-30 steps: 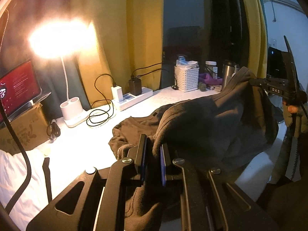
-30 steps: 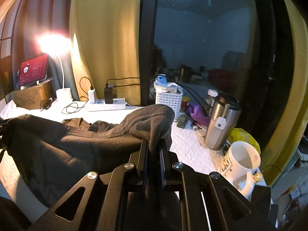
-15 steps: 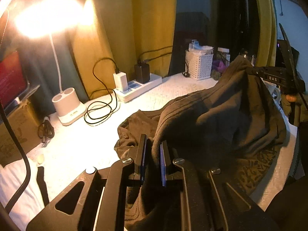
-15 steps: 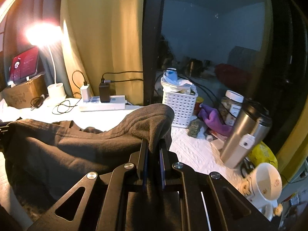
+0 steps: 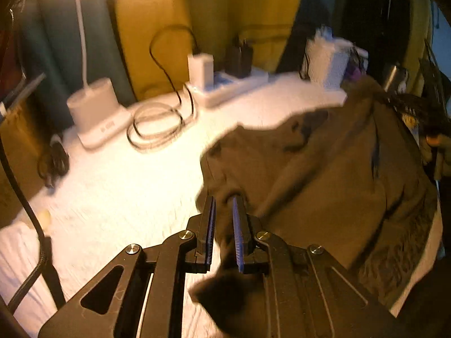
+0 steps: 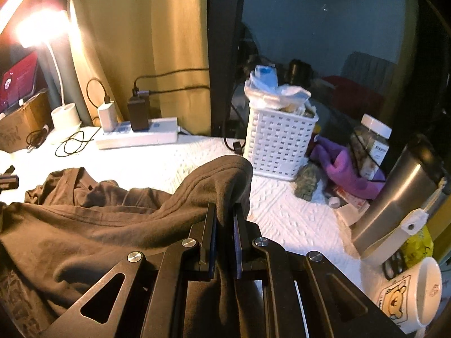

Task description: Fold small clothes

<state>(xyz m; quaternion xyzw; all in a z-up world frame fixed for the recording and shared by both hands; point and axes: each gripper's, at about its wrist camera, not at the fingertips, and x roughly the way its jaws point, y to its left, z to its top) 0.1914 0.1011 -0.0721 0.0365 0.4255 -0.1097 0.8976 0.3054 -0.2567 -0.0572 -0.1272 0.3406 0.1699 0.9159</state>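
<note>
Grippers both pinch our brown shirt (image 6: pixel 93 225): left gripper (image 5: pixel 224 202) at its 9 o'clock edge, right gripper (image 6: pixel 224 211) at 3 o'clock.

This looks like a room in a home, at night. A table with a white cloth (image 6: pixel 284 214) stands by yellow curtains (image 6: pixel 146 42) and a dark window (image 6: pixel 324 28). A lit desk lamp (image 6: pixel 60 84), a power strip (image 6: pixel 138 138) with chargers, a white basket (image 6: pixel 279 143), a steel cup (image 6: pixel 394 200) and a bear mug (image 6: pixel 414 295) sit there.
</note>
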